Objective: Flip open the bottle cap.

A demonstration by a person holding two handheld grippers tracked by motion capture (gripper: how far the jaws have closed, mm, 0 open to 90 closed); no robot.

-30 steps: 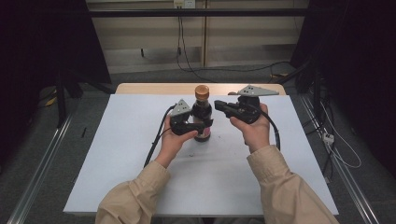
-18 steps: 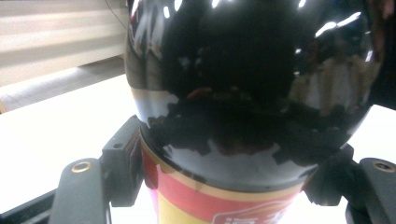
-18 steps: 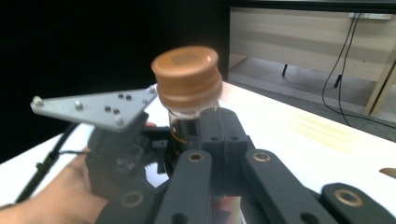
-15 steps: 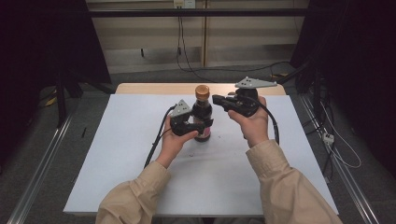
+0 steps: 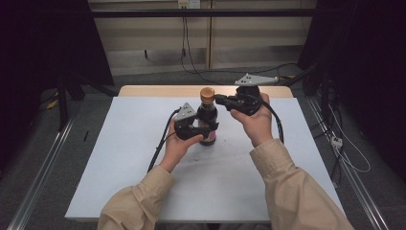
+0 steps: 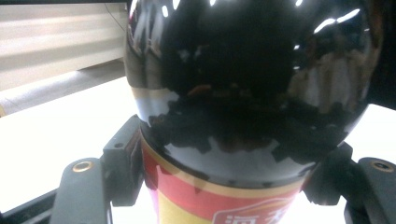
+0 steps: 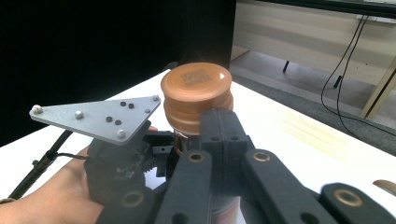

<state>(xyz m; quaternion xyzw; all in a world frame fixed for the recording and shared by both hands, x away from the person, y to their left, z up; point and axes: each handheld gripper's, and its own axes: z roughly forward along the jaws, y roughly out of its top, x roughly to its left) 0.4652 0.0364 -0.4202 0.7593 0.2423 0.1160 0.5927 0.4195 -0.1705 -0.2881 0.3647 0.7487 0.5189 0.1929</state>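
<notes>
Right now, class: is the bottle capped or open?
Capped: the brown cap sits on the bottle neck, beside the shut right gripper.

dark glossy bottle [image 6: 247, 93] with red label, clamped between the black jaws.

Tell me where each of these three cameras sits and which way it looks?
High view: above the person's side, looking forward and down on the table; forearms and both hands show.
Left gripper view: rides on the left tongs, facing the dark bottle they clamp.
Right gripper view: rides on the right tongs, shut, facing the bottle's brown cap.
All three share the bottle.
</notes>
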